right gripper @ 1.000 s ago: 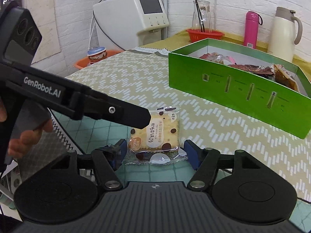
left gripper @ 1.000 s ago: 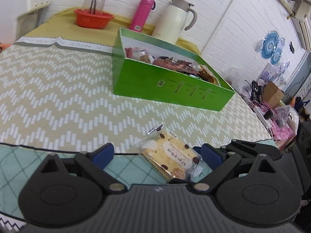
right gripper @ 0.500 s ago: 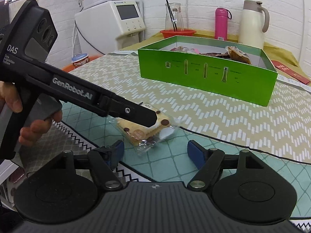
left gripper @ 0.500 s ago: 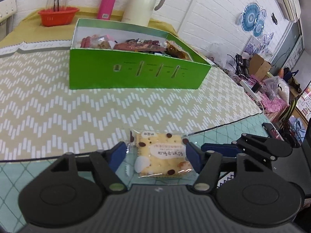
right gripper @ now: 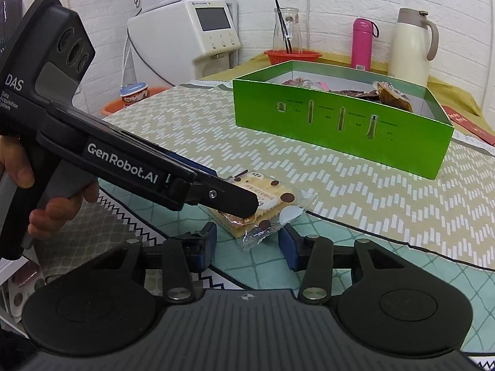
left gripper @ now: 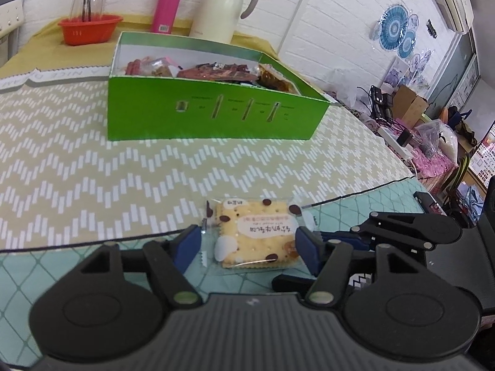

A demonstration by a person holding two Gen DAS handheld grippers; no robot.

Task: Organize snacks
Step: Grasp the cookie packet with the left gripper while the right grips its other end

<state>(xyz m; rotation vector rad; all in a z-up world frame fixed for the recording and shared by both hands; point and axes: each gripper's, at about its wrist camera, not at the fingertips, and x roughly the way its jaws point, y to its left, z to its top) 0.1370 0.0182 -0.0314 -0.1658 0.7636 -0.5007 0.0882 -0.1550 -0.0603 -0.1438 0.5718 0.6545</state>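
My left gripper (left gripper: 247,244) pinches the cracker pack (left gripper: 255,232) on the bench (left gripper: 92,167), in front of the green box (left gripper: 213,114). My right gripper (right gripper: 247,242) closes its fingers around the pack's corner, not yet pressing.

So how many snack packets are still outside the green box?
1. The cracker packet lies near the table's front edge, between the blue pads of the left tool. The rest sit inside the green box; others could be hidden outside the views.
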